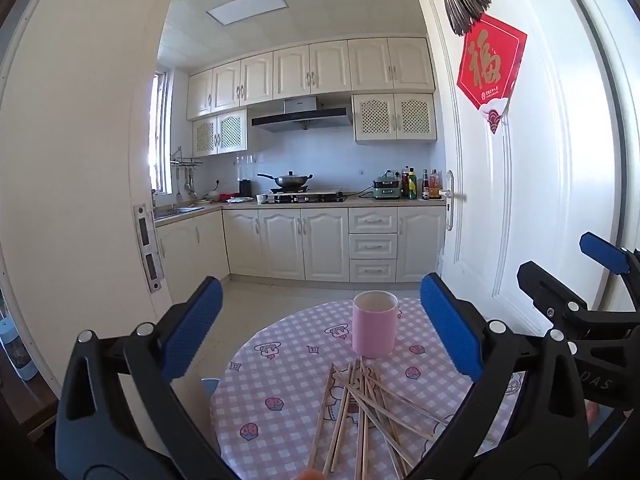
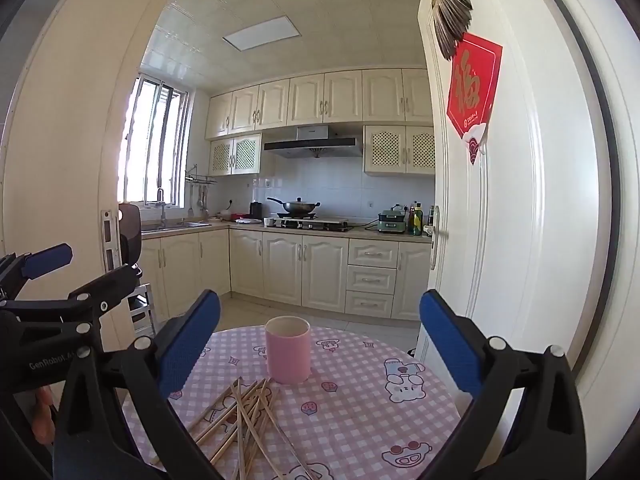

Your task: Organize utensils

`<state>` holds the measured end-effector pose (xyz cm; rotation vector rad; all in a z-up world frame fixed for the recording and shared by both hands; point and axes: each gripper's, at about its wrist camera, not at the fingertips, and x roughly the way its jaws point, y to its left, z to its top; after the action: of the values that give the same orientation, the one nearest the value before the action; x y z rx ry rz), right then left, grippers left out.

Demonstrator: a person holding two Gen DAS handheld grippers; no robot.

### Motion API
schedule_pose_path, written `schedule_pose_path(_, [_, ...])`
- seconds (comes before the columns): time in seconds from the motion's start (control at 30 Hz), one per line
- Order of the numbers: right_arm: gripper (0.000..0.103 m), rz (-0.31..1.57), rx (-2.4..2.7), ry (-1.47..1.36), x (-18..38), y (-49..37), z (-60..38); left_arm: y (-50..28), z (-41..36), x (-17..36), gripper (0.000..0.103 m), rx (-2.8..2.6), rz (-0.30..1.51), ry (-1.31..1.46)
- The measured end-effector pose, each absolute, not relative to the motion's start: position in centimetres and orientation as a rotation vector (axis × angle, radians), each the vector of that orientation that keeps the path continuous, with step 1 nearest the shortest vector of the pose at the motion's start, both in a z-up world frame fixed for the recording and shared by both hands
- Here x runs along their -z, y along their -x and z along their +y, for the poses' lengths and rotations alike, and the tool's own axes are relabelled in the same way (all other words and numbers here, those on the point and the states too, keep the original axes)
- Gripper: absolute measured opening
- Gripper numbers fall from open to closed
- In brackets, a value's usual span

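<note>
The round table with its pink checked cloth held a pink cup, empty and upright. The chopsticks lay crisscrossed just in front of it, mostly pointing toward the cup. The left gripper and right gripper both hovered wide open, holding nothing. The pile sat low between the left's fingers, so I'd guess that one was nearer.

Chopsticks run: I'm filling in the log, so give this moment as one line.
left gripper open, empty | right gripper open, empty | chopsticks loose on table | pink cup upright, empty
</note>
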<state>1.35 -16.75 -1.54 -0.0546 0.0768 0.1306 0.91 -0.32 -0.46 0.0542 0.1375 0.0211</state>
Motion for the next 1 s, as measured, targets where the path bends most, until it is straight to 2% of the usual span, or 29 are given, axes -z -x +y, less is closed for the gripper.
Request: schedule_pose_path(1.0, [0.096, 0.087, -0.132, 0.048, 1.4, -2.1, -16.5, -2.2, 0.1, 0.8, 0.097, -0.025, 0.143, -0.055])
